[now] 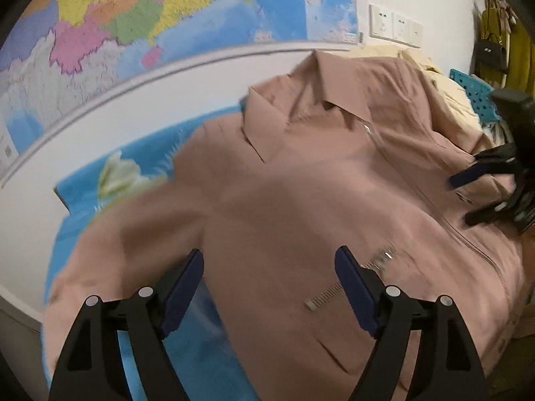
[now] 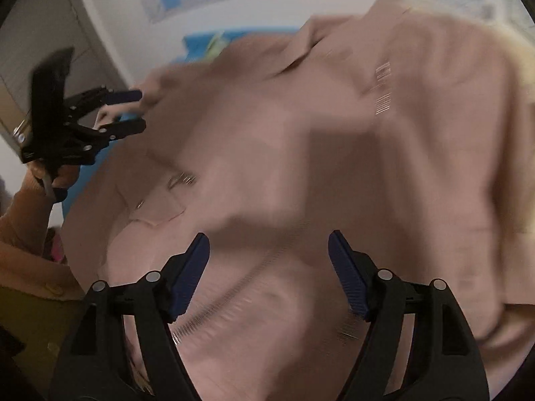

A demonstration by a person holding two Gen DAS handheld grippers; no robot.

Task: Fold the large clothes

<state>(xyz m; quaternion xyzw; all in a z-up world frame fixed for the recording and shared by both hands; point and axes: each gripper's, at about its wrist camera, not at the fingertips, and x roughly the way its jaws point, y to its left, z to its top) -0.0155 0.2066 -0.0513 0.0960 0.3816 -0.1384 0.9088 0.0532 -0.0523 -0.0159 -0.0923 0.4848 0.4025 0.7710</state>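
A large dusty-pink collared jacket (image 1: 301,173) with a front zipper lies spread on a blue printed surface (image 1: 140,153); it fills the right wrist view (image 2: 317,153), which is blurred. My left gripper (image 1: 269,267) is open and empty, just above the jacket's lower left part near the sleeve. It also shows in the right wrist view (image 2: 140,110), open, at the jacket's left edge. My right gripper (image 2: 269,250) is open and empty over the jacket's zipper area. It shows in the left wrist view (image 1: 468,197), open, above the jacket's right side.
A coloured wall map (image 1: 133,20) and white wall run behind the surface. Wall sockets (image 1: 394,26) are at the back right. Cream fabric (image 1: 444,83) and a blue perforated crate (image 1: 474,90) lie beyond the jacket. Bags hang at far right (image 1: 495,43).
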